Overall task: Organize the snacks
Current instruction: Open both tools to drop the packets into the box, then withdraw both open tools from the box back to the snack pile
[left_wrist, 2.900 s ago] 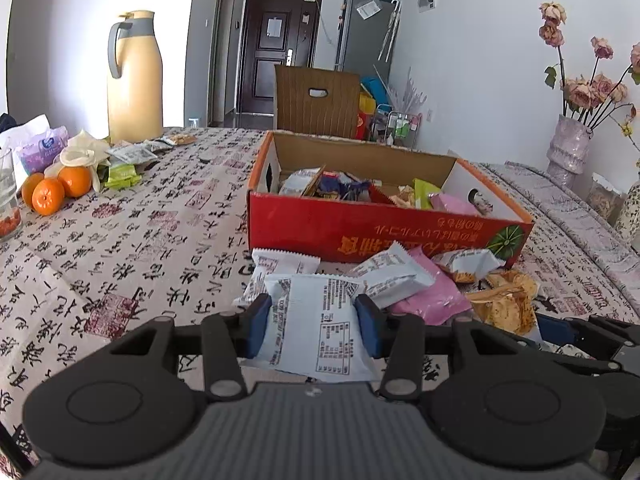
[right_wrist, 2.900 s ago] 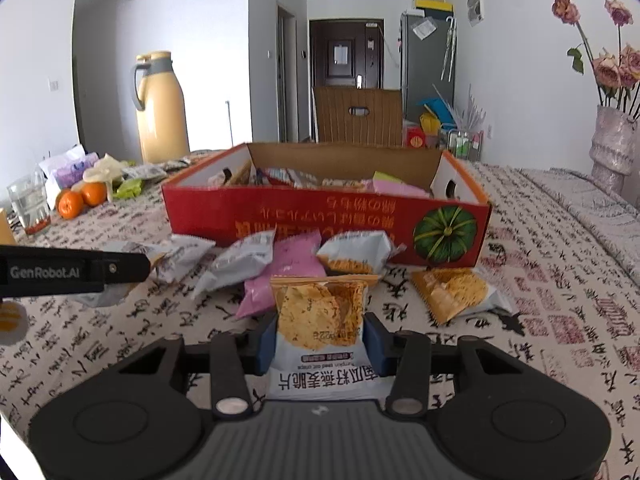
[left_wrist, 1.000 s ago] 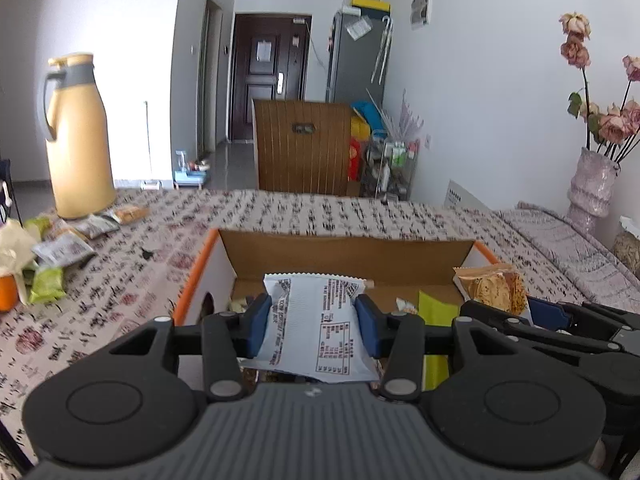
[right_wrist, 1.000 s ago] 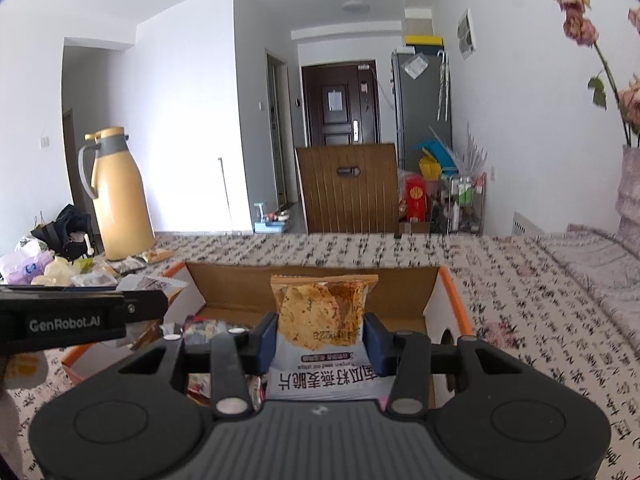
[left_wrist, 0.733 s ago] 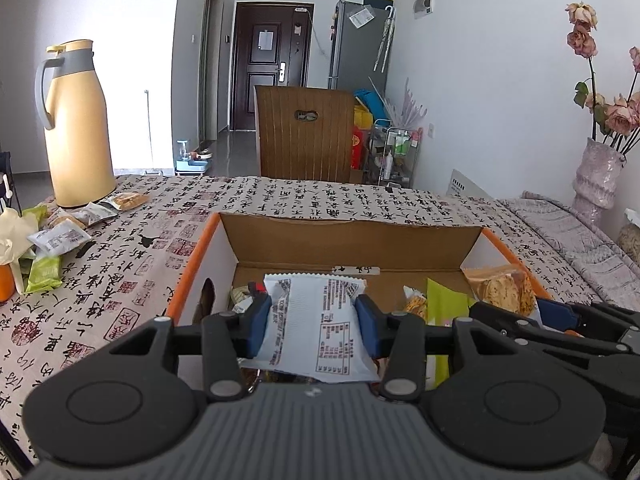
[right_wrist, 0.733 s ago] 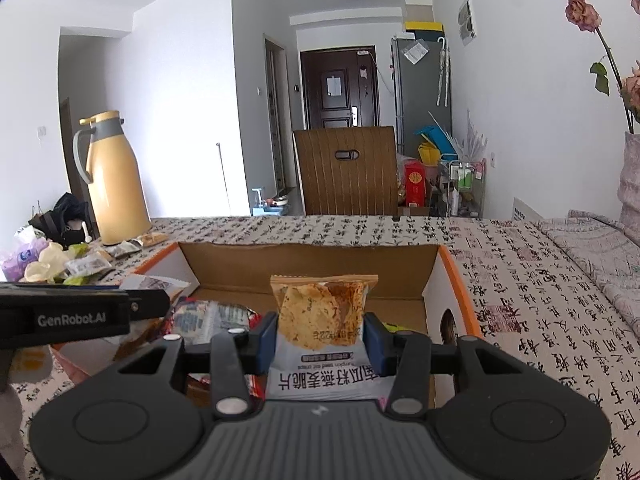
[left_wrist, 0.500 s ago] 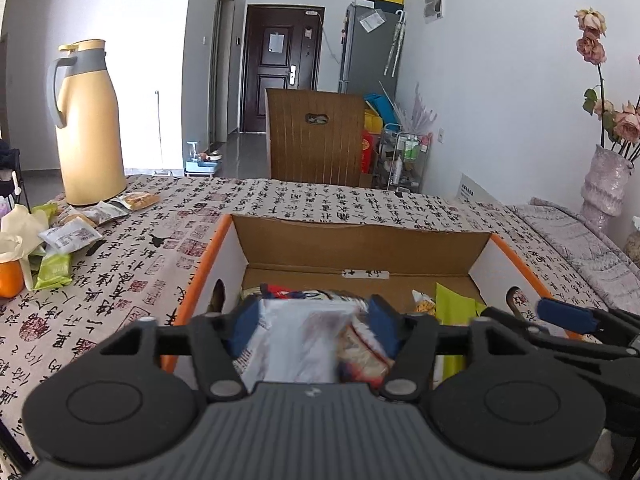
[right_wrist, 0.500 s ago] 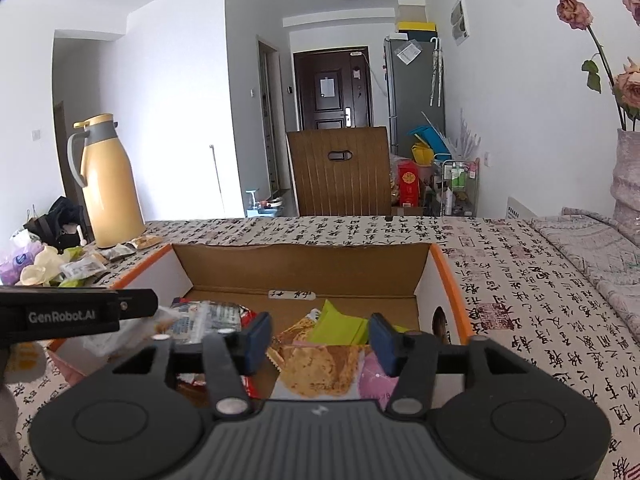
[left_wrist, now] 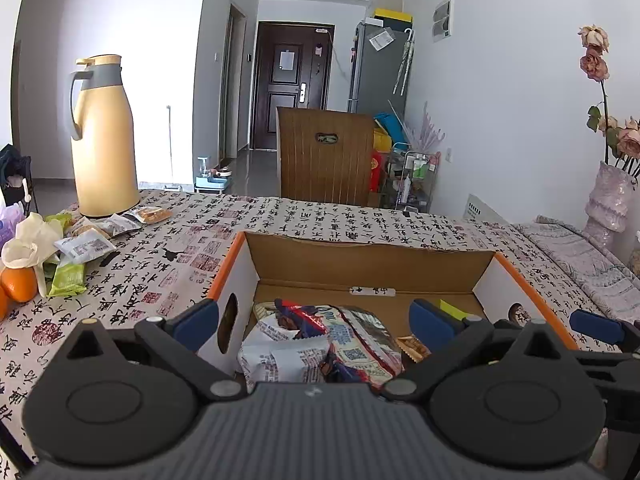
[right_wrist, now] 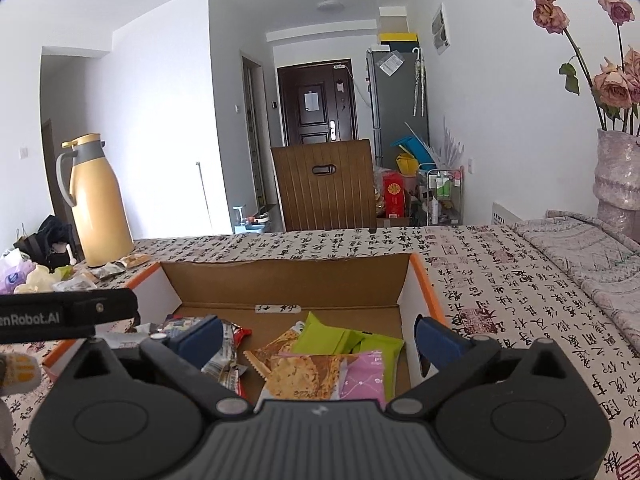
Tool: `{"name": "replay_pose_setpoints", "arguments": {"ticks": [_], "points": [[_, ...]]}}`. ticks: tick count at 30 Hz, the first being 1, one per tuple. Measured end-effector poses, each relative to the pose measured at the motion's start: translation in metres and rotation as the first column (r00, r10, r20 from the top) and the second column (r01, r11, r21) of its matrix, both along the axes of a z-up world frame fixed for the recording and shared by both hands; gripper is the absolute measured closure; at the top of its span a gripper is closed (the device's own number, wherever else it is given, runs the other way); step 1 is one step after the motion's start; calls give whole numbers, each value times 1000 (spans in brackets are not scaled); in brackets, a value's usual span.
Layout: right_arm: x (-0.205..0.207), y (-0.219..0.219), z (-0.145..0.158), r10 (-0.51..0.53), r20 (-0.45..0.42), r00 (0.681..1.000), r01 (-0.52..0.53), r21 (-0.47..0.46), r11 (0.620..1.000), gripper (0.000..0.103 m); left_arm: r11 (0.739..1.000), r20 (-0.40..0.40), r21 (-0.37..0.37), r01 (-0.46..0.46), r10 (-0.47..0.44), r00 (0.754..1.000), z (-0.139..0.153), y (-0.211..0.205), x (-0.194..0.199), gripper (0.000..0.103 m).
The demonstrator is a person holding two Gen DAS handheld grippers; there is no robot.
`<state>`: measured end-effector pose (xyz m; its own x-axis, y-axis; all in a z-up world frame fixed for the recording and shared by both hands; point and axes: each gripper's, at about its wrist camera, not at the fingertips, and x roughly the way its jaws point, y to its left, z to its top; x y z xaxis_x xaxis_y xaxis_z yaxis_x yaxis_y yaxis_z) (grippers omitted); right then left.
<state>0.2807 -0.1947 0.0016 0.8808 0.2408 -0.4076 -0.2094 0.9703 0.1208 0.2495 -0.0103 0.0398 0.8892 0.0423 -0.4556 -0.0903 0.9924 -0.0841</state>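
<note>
Left wrist view looks over the left gripper (left_wrist: 314,322), whose jaws are spreading wide with nothing pinched between them, above an open cardboard box with orange rim and white inner walls (left_wrist: 370,262) on the desk covered by a cloth printed with black calligraphy (left_wrist: 192,248). Inside the box, at 6 o'clock of the view, lies a crumpled white snack packet with printed label (left_wrist: 280,356) touching a red-and-blue patterned wrapper (left_wrist: 348,336). At 9 o'clock, well apart from the box, stand a tall yellow thermos jug with grey handle (left_wrist: 102,140), loose snack sachets (left_wrist: 86,246) and an orange (left_wrist: 18,284). Right wrist view shows the right gripper (right_wrist: 318,338), its jaws likewise opening and free of any load, over the same box; below them rest a clear packet of golden crisp slices (right_wrist: 302,374), a pink packet (right_wrist: 366,376) beside it and a lime-green packet (right_wrist: 324,334) at 12 o'clock of those.
</note>
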Motion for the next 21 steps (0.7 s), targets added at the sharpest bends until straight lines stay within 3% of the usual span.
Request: {"name": "replay_pose_setpoints", "arguments": {"ticks": [9, 21], "points": [[-4, 2, 2, 12, 12, 1000, -12, -7, 1000, 0, 1000, 11, 2, 1, -1, 1000, 1, 0, -2, 0], [-24, -2, 18, -5, 55, 998, 7, -41, 999, 0, 1000, 63, 24, 7, -8, 998, 24, -3, -27, 0]]}}
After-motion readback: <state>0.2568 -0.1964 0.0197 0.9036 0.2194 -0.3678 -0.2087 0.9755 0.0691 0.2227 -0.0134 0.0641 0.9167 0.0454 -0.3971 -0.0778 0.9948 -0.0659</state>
